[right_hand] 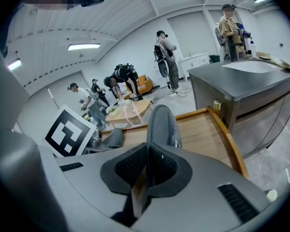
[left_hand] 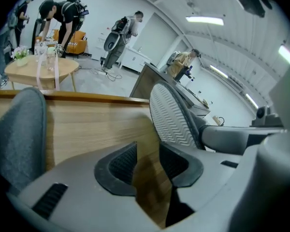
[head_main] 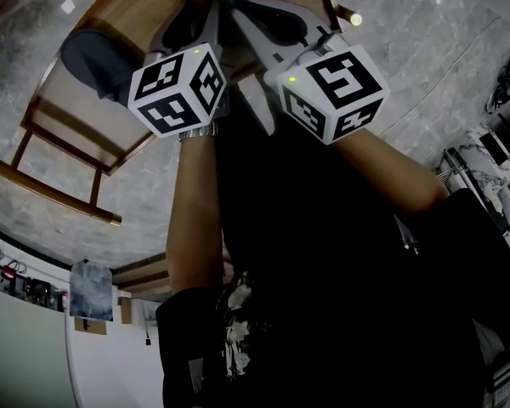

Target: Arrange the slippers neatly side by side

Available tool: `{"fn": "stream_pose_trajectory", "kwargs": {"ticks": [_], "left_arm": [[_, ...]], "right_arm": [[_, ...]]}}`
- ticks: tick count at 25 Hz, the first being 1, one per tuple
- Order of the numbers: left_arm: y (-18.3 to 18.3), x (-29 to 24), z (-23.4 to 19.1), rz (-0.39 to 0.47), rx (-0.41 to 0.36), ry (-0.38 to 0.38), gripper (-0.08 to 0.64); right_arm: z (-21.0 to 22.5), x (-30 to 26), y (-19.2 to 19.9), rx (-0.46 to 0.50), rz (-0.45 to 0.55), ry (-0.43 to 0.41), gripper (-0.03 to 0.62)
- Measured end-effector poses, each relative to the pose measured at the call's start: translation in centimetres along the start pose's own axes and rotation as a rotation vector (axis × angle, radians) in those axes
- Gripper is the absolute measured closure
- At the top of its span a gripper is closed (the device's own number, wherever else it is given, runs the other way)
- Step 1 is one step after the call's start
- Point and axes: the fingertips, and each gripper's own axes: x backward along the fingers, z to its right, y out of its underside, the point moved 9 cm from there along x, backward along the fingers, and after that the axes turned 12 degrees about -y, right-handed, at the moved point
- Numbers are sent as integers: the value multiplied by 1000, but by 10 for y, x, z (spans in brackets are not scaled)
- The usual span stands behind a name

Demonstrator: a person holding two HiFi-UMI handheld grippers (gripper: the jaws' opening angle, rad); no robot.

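Resting slipper sits on the bench, just left of my left tongs, which are released and empty; held slipper stands on edge, sole towards them, clenched in my right tongs. Next move, I reckon: right side swings it leftward and lays it parallel beside the resting one.

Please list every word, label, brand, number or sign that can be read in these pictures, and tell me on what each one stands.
None: no view shows text that can be read.
The left marker cube and the right marker cube carry only black-and-white square patterns, not letters.
The sole of the grey slipper shows only a zigzag tread, no brand.
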Motion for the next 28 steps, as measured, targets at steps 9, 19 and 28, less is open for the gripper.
{"fn": "stream_pose_trajectory", "kwargs": {"ticks": [9, 19, 28], "left_arm": [[1, 31, -24, 49, 7, -30, 439], [3, 61, -45, 178, -75, -134, 555], [2, 70, -54, 169, -154, -135, 558]], "right_arm": [[-6, -28, 9, -2, 12, -40, 584], [-8, -40, 17, 50, 28, -26, 592], [-15, -46, 11, 315, 42, 54, 442]]}}
